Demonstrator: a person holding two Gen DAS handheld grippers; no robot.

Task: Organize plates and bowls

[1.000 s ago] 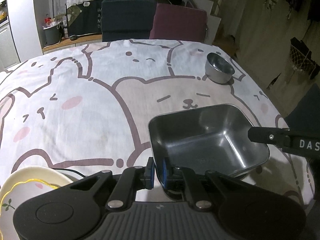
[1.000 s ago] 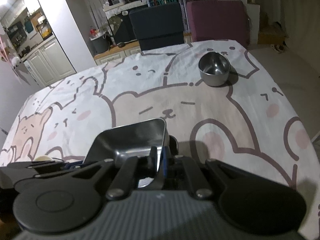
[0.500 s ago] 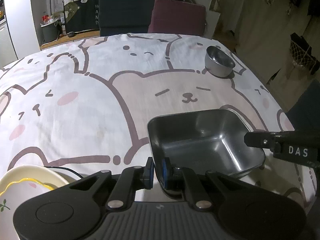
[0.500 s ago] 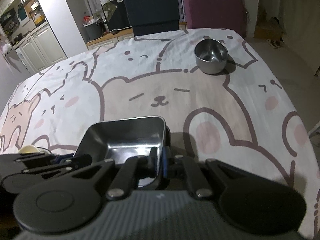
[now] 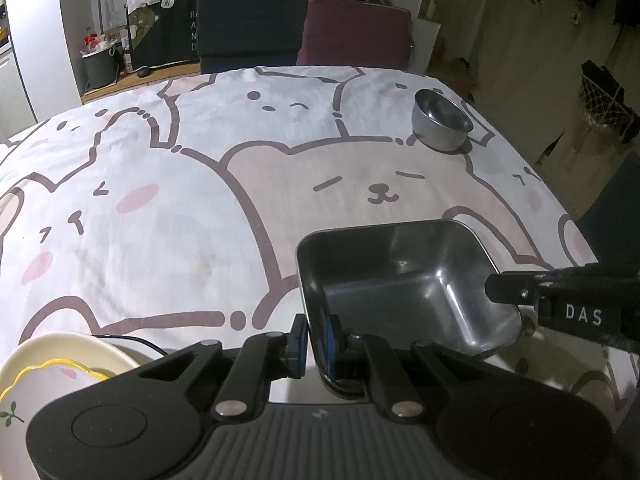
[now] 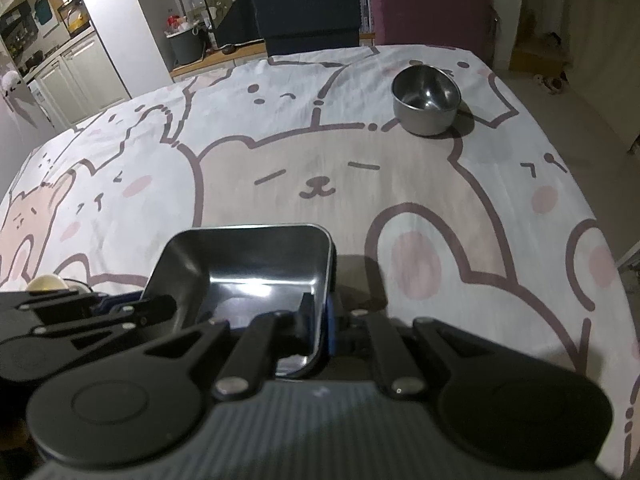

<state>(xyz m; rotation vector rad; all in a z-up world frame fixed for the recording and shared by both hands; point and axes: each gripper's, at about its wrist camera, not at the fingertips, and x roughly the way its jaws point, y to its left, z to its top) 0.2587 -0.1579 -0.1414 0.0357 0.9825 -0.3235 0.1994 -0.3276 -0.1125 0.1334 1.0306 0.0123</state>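
Dim kitchen light falls on a table covered with a bear-print tablecloth [image 5: 168, 208], with a dark blue chair [image 5: 250, 28] and a maroon chair [image 5: 356, 32] pushed up at its far edge.

From the left wrist view, the left gripper [image 5: 316, 338] points down at the near part of the table. Its blue-padded fingers are drawn close together and pinch the near left rim of a square steel tray [image 5: 400, 280], one pad outside the wall and one inside. The tray sits low over the cloth, tilted a little; I cannot tell whether its base touches the cloth. At the tray's right corner the right gripper [image 5: 504, 288] reaches in from the side, its black finger lying against that rim. A small round steel bowl [image 5: 440, 124] stands upright near the far right edge of the table, well apart from the tray. In the bottom left corner a cream plate with a yellow scalloped edge [image 5: 52, 368] lies half hidden behind the gripper body.

From the right wrist view, the right gripper [image 6: 318, 324] has its fingers nearly together, nipping the tray's [image 6: 248, 264] near right wall between them. The left gripper [image 6: 120, 306] shows at the tray's left side, touching its rim. The round bowl [image 6: 426, 98] stands far ahead on the right, beside the bear's ear outline. White cabinets [image 6: 76, 76] stand beyond the table on the left.
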